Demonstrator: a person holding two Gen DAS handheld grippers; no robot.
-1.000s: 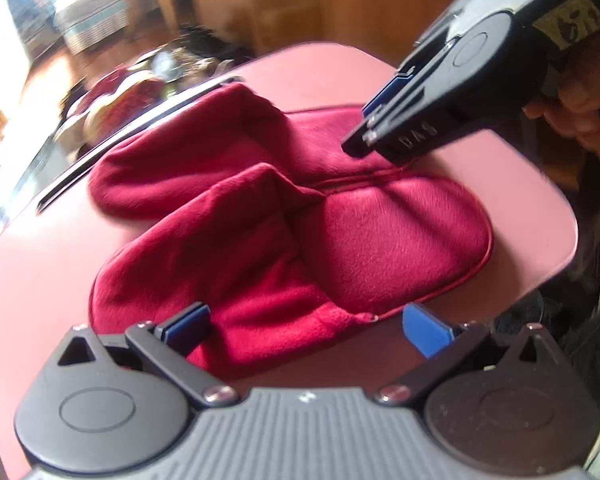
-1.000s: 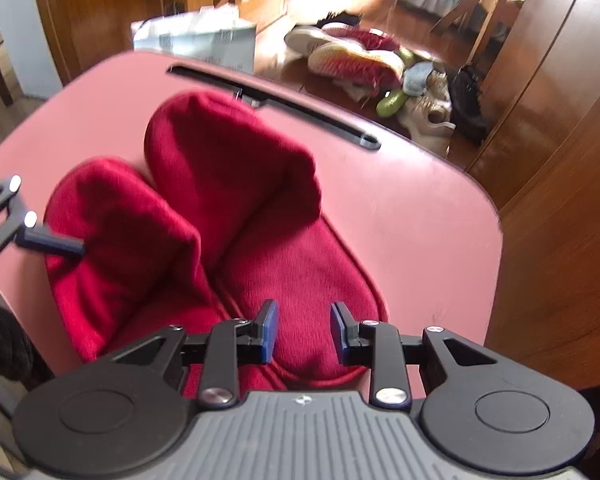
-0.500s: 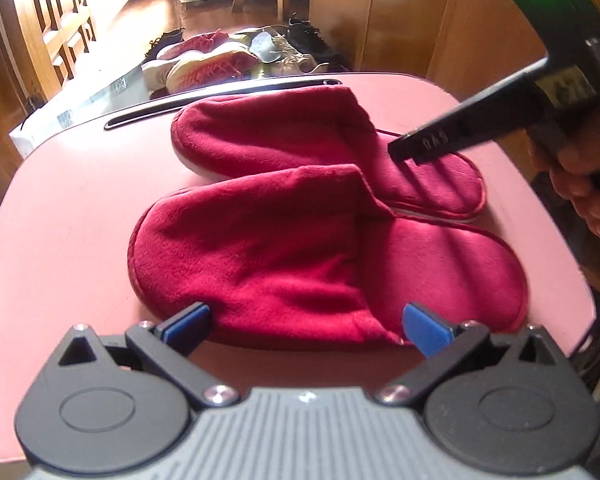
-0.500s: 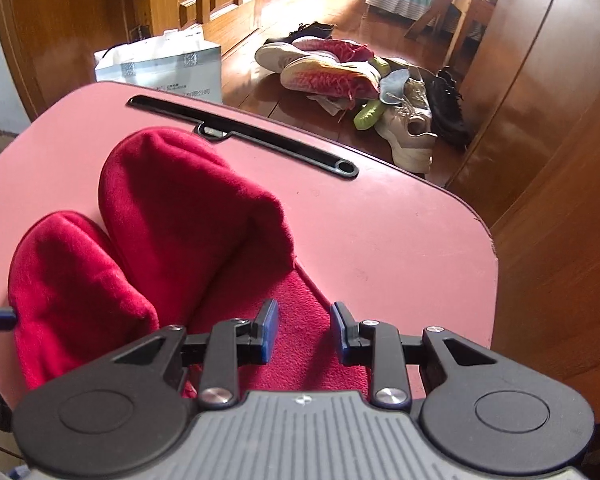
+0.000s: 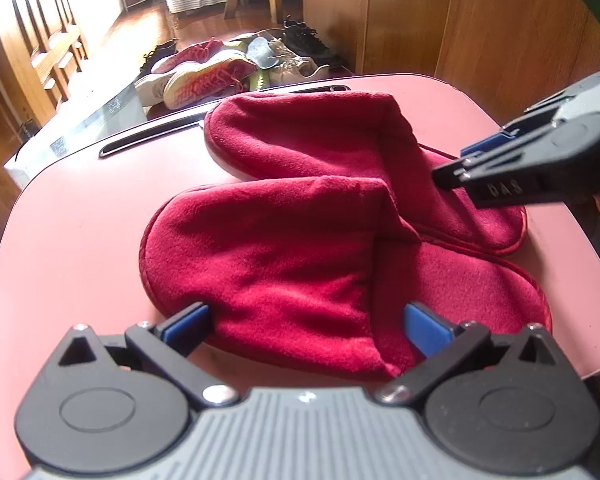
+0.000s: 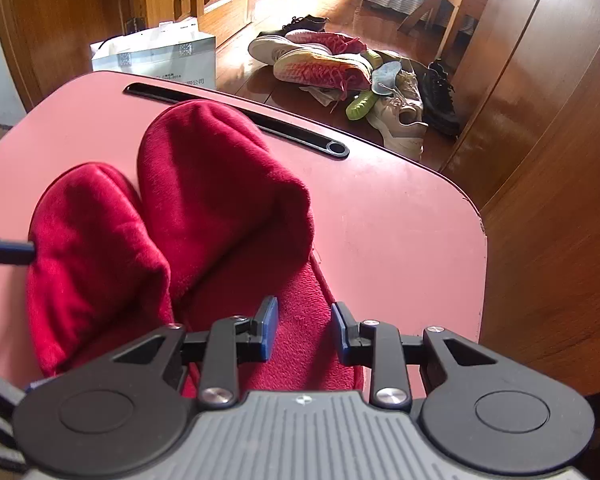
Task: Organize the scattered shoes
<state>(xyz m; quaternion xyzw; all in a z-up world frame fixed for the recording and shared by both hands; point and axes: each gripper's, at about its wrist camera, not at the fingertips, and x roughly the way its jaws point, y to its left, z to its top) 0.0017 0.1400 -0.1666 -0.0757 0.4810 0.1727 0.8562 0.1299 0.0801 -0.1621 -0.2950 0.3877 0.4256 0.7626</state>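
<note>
Hovering over the pink table (image 5: 72,240), my left gripper (image 5: 306,320) spreads its blue pads wide on either side of the near red slipper (image 5: 284,264); whether the pads touch its fleece I cannot tell. My right gripper (image 6: 305,326) stands with a narrow gap between its pads, above the heel end of the far red slipper (image 6: 224,184), and I cannot tell whether it pinches the fabric. Both slippers lie side by side and touching on the tabletop, toes pointing the same way. Beyond them a dark slot (image 6: 236,116) runs along the table's far edge. A white paper bag (image 6: 156,58) stands on the floor just behind the table. Farther off, a heap of scattered shoes (image 6: 340,72), red sneakers, a pale trainer and black ones, lies on the wooden floor (image 6: 300,0) beside the wooden wardrobe (image 6: 540,128).
</note>
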